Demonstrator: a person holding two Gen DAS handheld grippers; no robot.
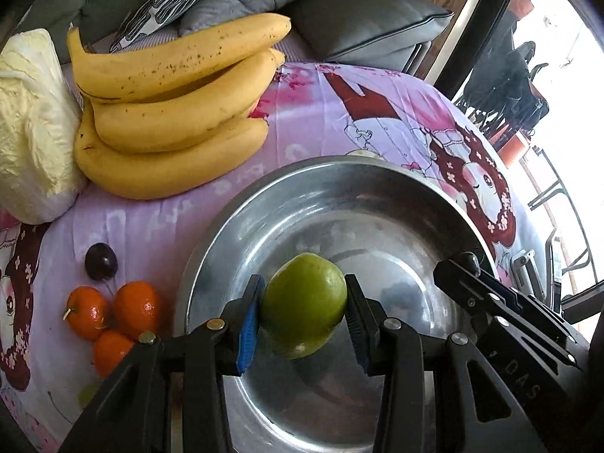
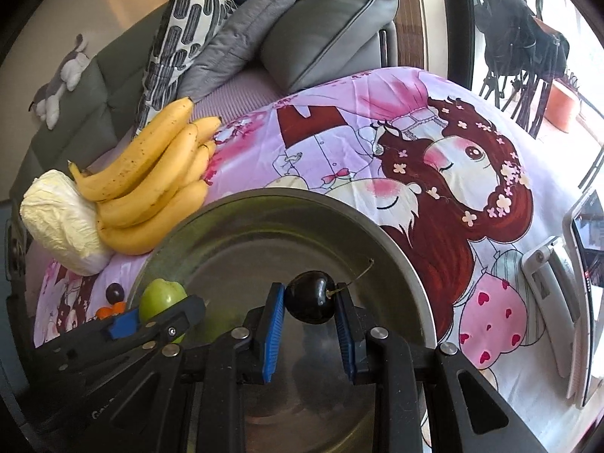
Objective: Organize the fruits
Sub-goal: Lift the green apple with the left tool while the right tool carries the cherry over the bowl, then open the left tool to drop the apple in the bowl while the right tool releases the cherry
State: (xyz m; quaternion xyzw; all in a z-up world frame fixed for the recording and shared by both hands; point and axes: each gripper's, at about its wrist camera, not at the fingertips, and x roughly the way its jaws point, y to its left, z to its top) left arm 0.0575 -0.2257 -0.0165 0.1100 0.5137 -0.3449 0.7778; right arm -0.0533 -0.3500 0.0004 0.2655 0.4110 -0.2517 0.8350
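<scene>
Gripping a green fruit, left gripper hovers over the bowl; right gripper pinches a dark cherry at 3 o'clock.

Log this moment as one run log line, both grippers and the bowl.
left gripper: shut on green fruit over metal bowl | right gripper: shut on dark cherry over bowl | bananas, oranges: on cloth

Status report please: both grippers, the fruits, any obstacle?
Left gripper shut on round green fruit, right gripper shut on dark stemmed cherry. Both over the round metal basin. Nothing in the way.
</scene>
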